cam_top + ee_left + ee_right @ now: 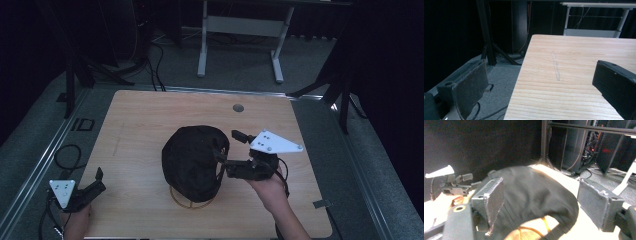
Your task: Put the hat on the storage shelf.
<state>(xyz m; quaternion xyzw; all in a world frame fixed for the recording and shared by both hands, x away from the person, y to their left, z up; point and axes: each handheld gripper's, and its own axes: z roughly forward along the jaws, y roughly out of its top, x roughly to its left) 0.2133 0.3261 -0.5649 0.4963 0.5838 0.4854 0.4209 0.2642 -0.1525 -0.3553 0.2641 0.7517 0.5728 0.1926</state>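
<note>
Black cap (192, 155) draped over wire stand (192, 200) mid-table (140, 115); right tongs (223, 156) apart beside it, left tongs (97, 179) apart at corner.

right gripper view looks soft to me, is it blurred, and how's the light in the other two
Right gripper view: yes, the black cloth and table are smeared and the wood is blown out. High view: dim, bluish, dark surroundings. Left gripper view: sharp wood grain, evenly lit.

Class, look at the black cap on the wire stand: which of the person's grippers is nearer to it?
Right. The right gripper sits against the black cap's right side, open. The left gripper rests apart, near the table's front-left corner.
</note>
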